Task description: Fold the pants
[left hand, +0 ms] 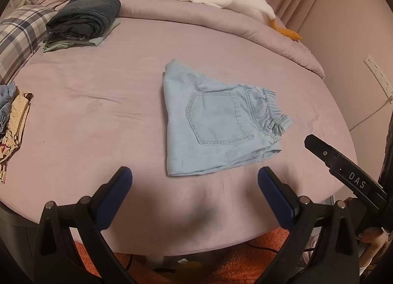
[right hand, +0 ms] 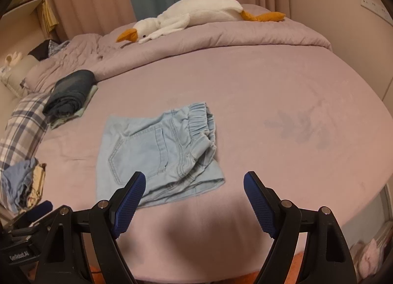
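Fingers of left gripper (left hand: 195, 175) and right gripper (right hand: 194, 180) spread, holding nothing; folded pants (left hand: 216, 119) lie mid-frame on bed (left hand: 98, 112). Risk: grabbing only the top layer would undo the fold.

The light-blue denim pants (left hand: 216, 121) with an elasticated, gathered waistband lie folded into a compact, roughly square bundle on the mauve bed (left hand: 98, 102). A stitched back pocket faces up. The waistband bunches at one end, and layered fabric edges show along the near side.
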A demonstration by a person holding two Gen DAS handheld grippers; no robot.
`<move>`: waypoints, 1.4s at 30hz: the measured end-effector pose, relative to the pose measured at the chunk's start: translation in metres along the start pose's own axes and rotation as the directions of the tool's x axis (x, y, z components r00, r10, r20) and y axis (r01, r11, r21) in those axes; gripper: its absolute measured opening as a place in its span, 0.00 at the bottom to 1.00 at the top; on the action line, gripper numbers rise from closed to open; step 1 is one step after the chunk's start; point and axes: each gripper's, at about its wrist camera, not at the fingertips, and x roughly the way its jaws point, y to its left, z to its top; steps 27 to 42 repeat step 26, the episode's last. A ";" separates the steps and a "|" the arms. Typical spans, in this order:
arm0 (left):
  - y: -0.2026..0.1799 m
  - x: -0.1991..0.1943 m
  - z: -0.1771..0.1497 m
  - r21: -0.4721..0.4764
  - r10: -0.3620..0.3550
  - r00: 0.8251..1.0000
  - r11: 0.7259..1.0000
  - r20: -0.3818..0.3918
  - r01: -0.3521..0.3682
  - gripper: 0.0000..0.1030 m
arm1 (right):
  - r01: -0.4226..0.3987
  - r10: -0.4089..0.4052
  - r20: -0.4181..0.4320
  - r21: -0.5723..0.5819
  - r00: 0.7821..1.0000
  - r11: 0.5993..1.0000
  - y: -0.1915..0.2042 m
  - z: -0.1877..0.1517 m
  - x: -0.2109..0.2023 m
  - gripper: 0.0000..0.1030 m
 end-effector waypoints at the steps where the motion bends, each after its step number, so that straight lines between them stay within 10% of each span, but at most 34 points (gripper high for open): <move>1: 0.000 0.000 0.000 0.001 -0.001 1.000 1.000 0.001 0.001 0.99 | 0.002 -0.002 -0.001 0.001 1.000 1.000 0.000 0.000 0.000 0.80; 42: -0.004 -0.007 -0.004 0.017 0.004 1.000 1.000 0.028 -0.004 0.99 | 0.019 -0.019 0.003 -0.009 1.000 1.000 0.004 0.000 0.000 0.80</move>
